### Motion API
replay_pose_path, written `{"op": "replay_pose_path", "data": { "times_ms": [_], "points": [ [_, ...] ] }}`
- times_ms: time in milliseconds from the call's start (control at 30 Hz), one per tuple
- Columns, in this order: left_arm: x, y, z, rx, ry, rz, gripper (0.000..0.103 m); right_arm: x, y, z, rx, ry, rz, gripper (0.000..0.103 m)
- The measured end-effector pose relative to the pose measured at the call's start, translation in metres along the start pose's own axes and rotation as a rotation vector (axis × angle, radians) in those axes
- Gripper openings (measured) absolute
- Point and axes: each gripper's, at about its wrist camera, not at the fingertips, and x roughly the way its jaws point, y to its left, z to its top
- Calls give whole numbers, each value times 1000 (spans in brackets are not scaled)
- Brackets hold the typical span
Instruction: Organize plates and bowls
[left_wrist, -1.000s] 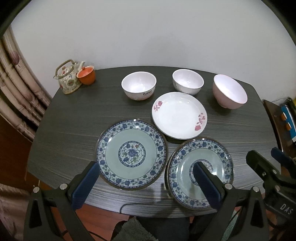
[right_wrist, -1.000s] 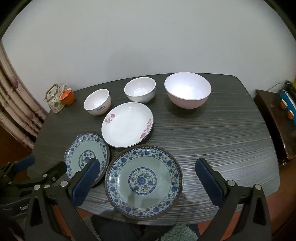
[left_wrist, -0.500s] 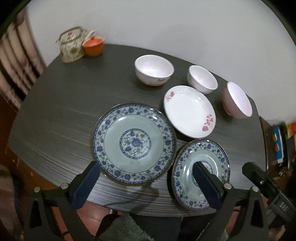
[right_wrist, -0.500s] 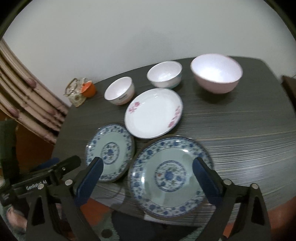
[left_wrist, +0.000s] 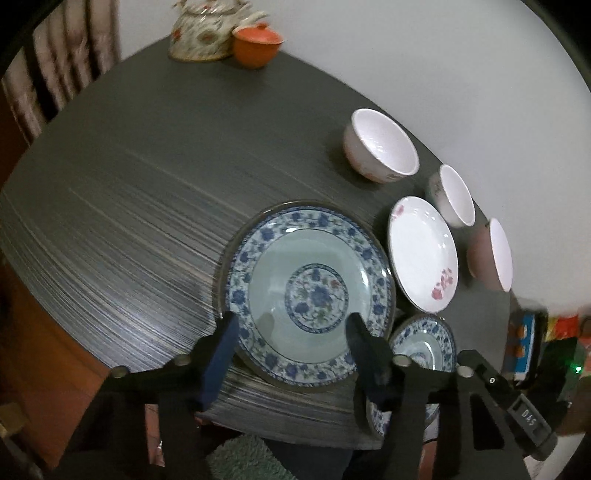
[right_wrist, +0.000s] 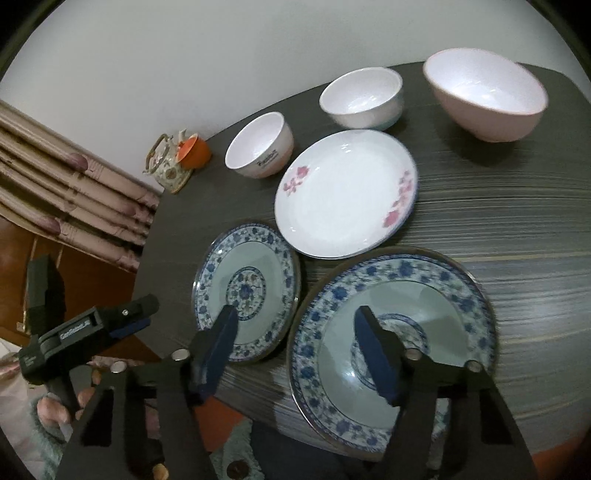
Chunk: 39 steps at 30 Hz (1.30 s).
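Landmark = white floral plate (right_wrist: 345, 194), mid table (left_wrist: 129, 206).

- L gripper (left_wrist: 290, 352): jaws released, nothing between them; hovering over near rim of a blue-patterned plate (left_wrist: 308, 291), which sits just beside white plate, table-edge side.
- R gripper (right_wrist: 299, 347): jaws released, empty; over the other blue-patterned plate (right_wrist: 393, 332), also beside white plate on near side. Contact w/ plates: cannot tell.
- The two blue plates lie side by side, rims nearly touching.
- Beyond white plate, wall side: small white bowl w/ lettering (right_wrist: 260, 146), white bowl (right_wrist: 362, 98), pink bowl (right_wrist: 485, 94), all upright, apart.
- Far corner, well away from white plate: floral teapot (right_wrist: 168, 164) touching orange cup (right_wrist: 195, 151).
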Motion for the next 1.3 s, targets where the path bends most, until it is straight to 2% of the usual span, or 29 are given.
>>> {"op": "replay_pose_path", "data": {
  "times_ms": [133,300,600,667,833,900,1133,1300],
  "points": [
    [12,21,6,-55,24,-12,52,19,5,9,-14,38,26,50],
    [24,40,12,-97,46,-31,52,44,10,21,-23,91,23,46],
    [37,52,16,-108,60,-52,51,85,6,34,0,161,21,32],
    [39,52,18,-103,60,-55,46,92,6,36,-6,168,20,32],
    [47,58,20,-106,69,-56,41,106,8,41,-39,184,6,30],
    [51,59,19,-105,76,-56,36,110,8,42,-40,191,19,28],
    [61,61,18,-106,91,-48,34,123,4,47,-40,205,6,21],
    [66,62,19,-112,89,-38,34,128,2,46,-33,214,12,20]
  ]
}}
